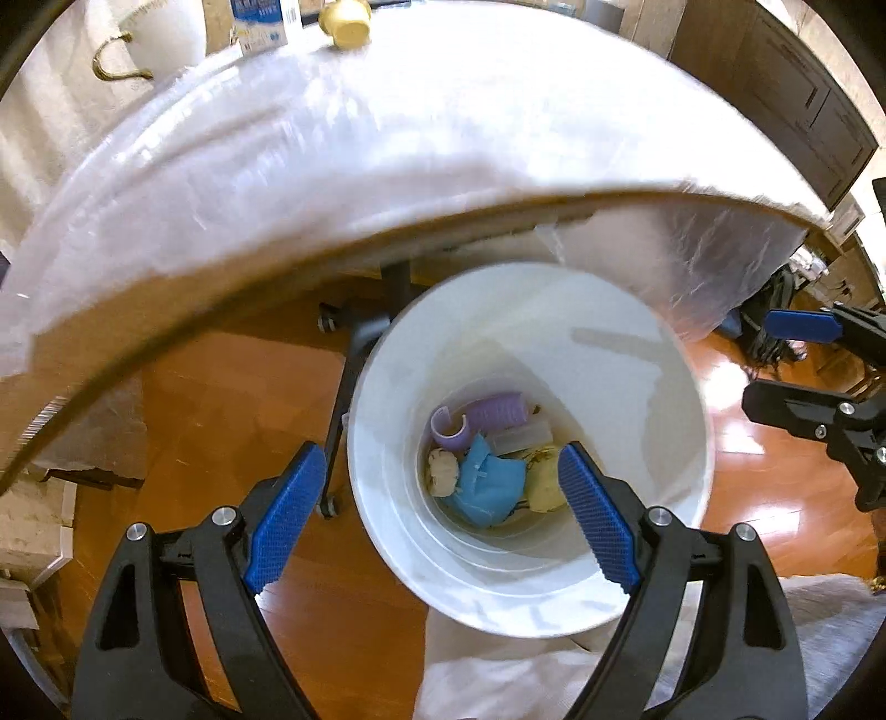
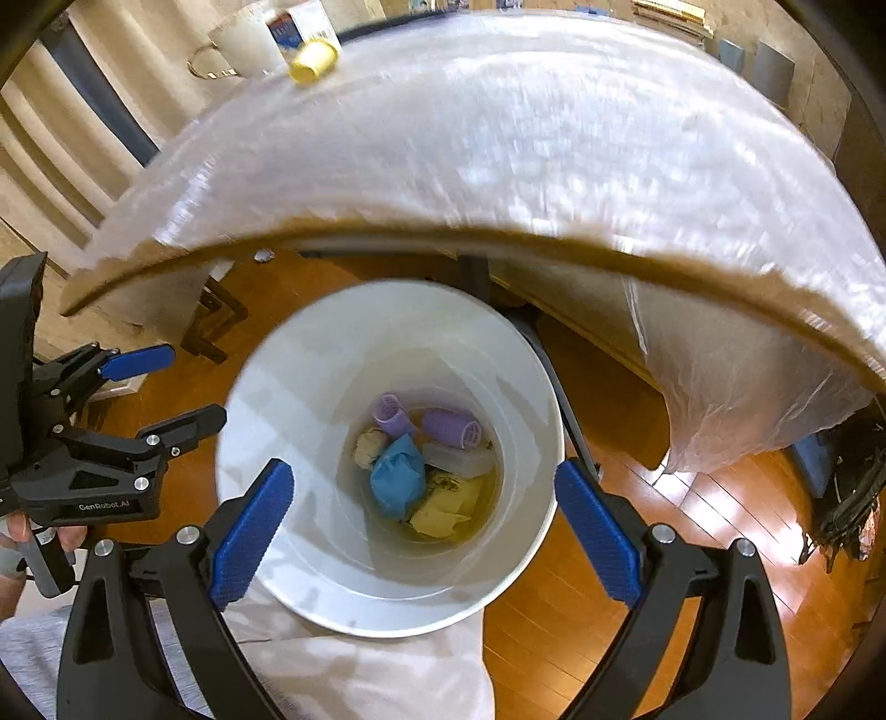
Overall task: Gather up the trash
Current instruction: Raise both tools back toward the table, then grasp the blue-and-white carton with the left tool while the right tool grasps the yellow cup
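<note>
A white bucket (image 1: 382,387) (image 2: 249,443) stands on the wood floor below the table edge. At its bottom lie purple hair rollers (image 1: 498,411) (image 2: 449,427), a crumpled blue piece (image 1: 487,483) (image 2: 398,482), a yellow wad (image 1: 544,482) (image 2: 443,507), a white ball of paper (image 1: 443,471) (image 2: 368,446) and a clear plastic piece (image 1: 520,437) (image 2: 462,461). My left gripper (image 1: 443,515) (image 2: 183,390) hangs open above the bucket, empty. Beside it, my right gripper (image 2: 426,531) (image 1: 775,363) is open too, with nothing between its blue pads.
A table under a clear plastic sheet (image 1: 443,138) (image 2: 526,138) overhangs the bucket. A yellow cup (image 1: 346,25) (image 2: 314,60), a carton (image 1: 260,22) (image 2: 299,25) and a white bag (image 1: 160,39) sit at its far edge. A black wheeled table leg (image 1: 354,343) stands left of the bucket. White cloth (image 1: 498,664) lies below.
</note>
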Demonstrator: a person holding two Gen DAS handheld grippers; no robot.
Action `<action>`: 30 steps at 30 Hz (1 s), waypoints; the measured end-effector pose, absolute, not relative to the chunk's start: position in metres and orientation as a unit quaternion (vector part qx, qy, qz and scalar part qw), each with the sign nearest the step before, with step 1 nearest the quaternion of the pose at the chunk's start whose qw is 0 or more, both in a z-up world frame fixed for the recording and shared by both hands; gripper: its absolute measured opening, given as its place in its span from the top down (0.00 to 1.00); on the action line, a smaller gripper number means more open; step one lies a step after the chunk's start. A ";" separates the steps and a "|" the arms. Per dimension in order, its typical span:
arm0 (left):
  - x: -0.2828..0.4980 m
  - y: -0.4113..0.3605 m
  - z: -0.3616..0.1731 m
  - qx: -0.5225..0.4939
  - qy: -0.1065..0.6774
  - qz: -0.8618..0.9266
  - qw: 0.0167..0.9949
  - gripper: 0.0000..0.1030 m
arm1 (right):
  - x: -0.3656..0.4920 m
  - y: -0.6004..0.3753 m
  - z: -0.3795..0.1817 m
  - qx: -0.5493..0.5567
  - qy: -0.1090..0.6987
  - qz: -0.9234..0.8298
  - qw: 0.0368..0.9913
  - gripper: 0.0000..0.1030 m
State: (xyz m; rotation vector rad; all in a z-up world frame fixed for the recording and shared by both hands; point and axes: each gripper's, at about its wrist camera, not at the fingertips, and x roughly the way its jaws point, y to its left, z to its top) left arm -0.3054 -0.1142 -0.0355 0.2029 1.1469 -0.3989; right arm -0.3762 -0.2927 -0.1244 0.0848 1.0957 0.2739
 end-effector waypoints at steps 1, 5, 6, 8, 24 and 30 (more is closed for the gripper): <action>-0.308 -0.113 -0.024 0.092 0.531 -0.193 0.820 0.15 | -0.380 -0.291 -0.112 0.036 0.506 0.134 0.851 0.09; -0.317 -0.100 0.041 0.082 0.464 -0.223 0.853 0.15 | -0.386 -0.283 -0.063 0.019 0.439 0.137 0.888 0.04; -0.315 -0.095 0.060 0.090 0.436 -0.220 0.868 0.09 | -0.383 -0.282 -0.054 0.023 0.421 0.138 0.896 0.04; -0.306 -0.085 0.084 0.102 0.390 -0.199 0.893 0.02 | -0.369 -0.277 -0.040 0.037 0.394 0.147 0.906 0.04; -0.073 -0.054 0.081 0.077 0.393 -0.132 0.907 0.02 | -0.194 -0.181 -0.051 0.047 0.403 0.138 0.904 0.06; -0.024 -0.065 0.056 0.089 0.416 -0.133 0.895 0.02 | -0.157 -0.168 -0.064 0.043 0.419 0.116 0.900 0.24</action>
